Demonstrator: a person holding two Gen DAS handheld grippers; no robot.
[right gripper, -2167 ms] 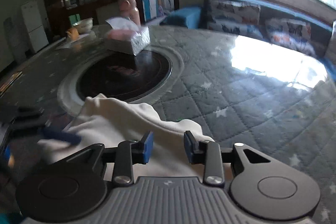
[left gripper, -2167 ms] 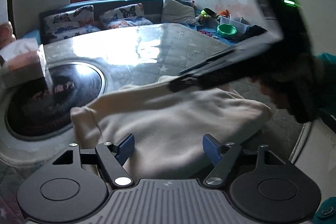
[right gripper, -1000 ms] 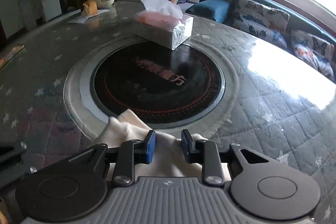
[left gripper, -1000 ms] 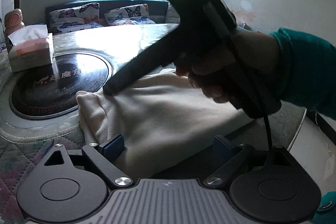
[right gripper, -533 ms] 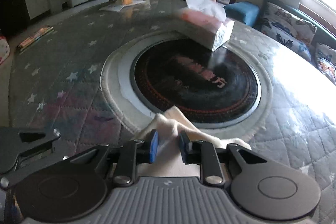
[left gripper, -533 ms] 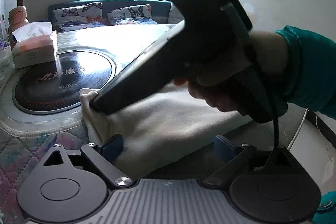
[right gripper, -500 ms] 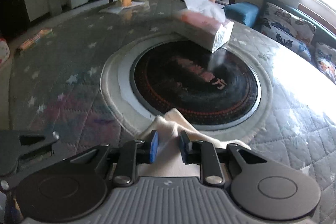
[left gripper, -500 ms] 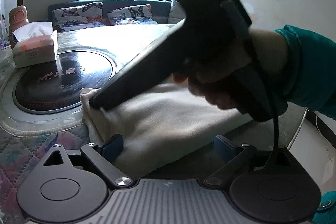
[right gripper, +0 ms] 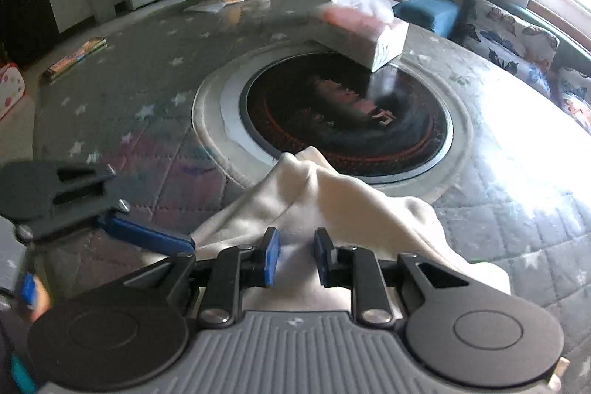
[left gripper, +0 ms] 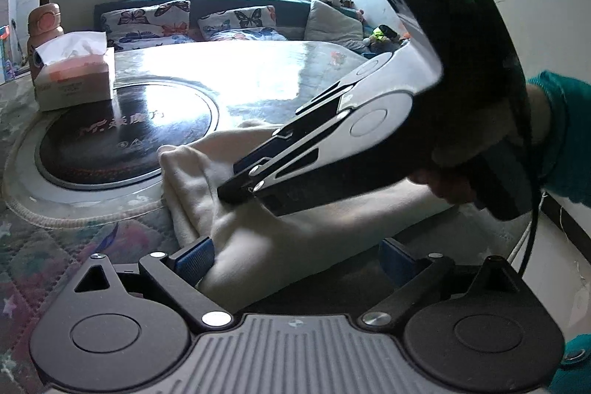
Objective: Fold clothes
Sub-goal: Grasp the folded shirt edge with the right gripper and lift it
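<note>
Our right gripper [right gripper: 295, 259] pinching the cream garment [right gripper: 332, 202] at six o'clock; our left gripper [left gripper: 295, 255] spread wide.

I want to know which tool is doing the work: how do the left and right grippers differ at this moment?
The left gripper has its jaws spread wide; the right gripper has its jaws narrow. The left gripper grips nothing, the cream garment only lying between its jaws; the right gripper pinches a raised fold of it. Both point down at the same garment on the quilted table.
</note>
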